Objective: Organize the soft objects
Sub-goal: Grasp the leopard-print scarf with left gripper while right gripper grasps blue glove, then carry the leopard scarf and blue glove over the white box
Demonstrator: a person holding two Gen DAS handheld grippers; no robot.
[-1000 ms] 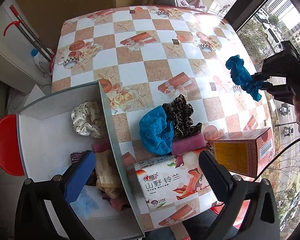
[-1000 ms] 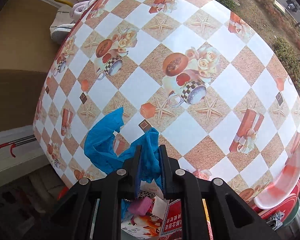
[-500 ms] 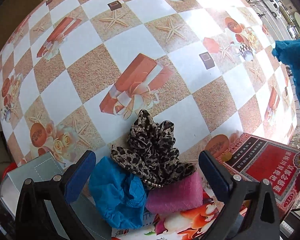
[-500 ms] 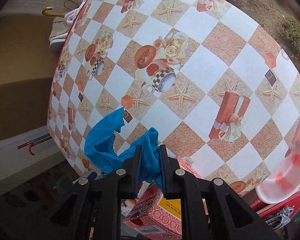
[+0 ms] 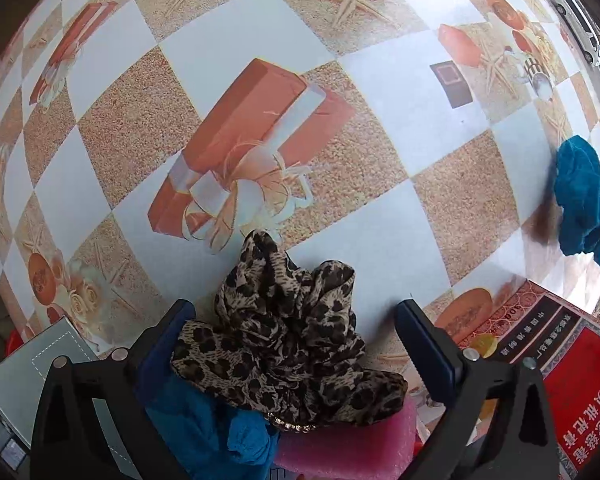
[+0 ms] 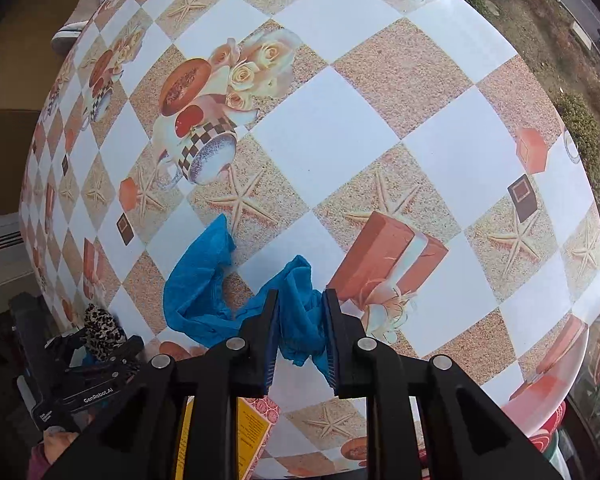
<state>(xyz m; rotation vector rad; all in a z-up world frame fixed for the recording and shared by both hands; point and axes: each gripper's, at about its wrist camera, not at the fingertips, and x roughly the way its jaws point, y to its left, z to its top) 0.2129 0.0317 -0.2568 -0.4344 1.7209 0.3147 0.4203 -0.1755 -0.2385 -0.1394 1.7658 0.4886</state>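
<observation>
The left gripper [image 5: 292, 340] hangs with its fingers spread wide around a crumpled leopard-print fabric scrunchie [image 5: 288, 344], not yet squeezing it. That scrunchie lies on a blue cloth bundle [image 5: 220, 432] and a pink foam block [image 5: 348, 440], all seemingly unsorted. The right gripper [image 6: 300, 328] pinches a thin blue cloth [image 6: 204, 284], whose loose end drapes onto the table, so it is not put away. A grey box's corner [image 5: 40, 364] shows lower left; what it holds is hidden. The round table [image 6: 332, 136] wears a glossy checked cloth printed with starfish and gift boxes, beside a window onto a street.
</observation>
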